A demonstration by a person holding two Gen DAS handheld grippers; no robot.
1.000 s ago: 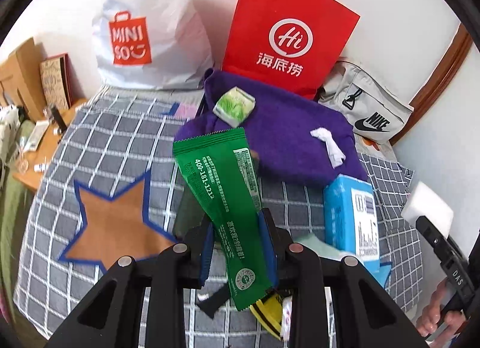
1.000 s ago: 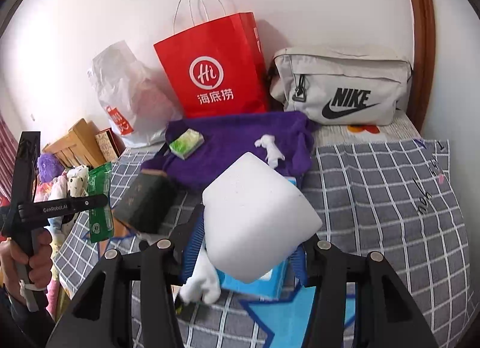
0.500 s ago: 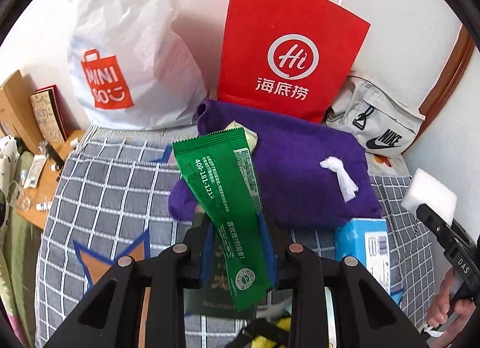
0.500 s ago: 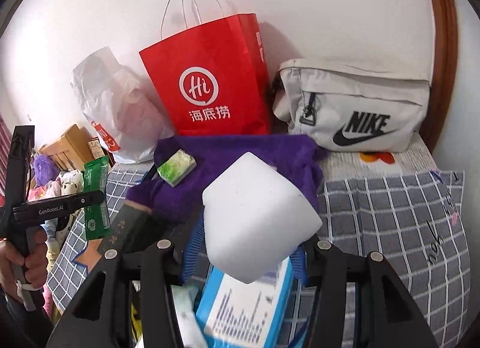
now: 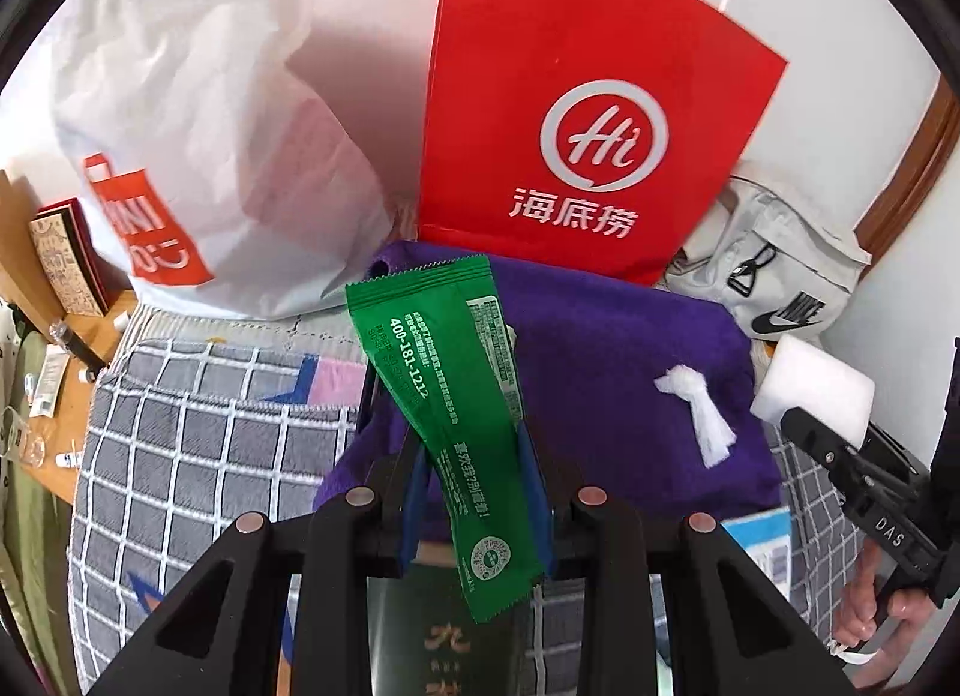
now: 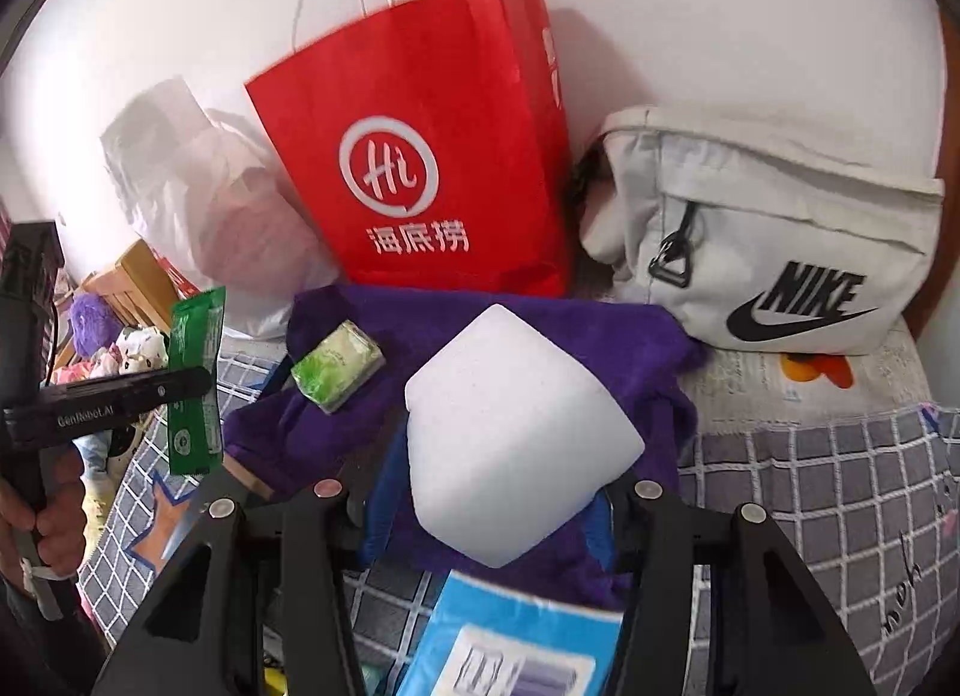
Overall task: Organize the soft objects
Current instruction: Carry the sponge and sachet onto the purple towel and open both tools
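A home bedroom: a bed [image 6: 840, 492] under a grey checked cover, shopping bags [image 5: 576, 114] and a Nike pouch [image 6: 774, 240] against the white wall at twelve o'clock, plush toys [image 6: 120, 342] at nine o'clock.

My left wrist camera close above the purple towel [image 5: 624, 372], facing the red paper bag [image 5: 588, 114] at 12 o'clock, my right wrist camera likewise near, both sharing towel [image 6: 600, 336], red bag [image 6: 432, 168], Nike pouch [image 6: 774, 240].

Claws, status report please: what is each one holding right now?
Left claw shut on green sachet. Right claw shut on white foam block. Both above purple towel; nothing blocking.
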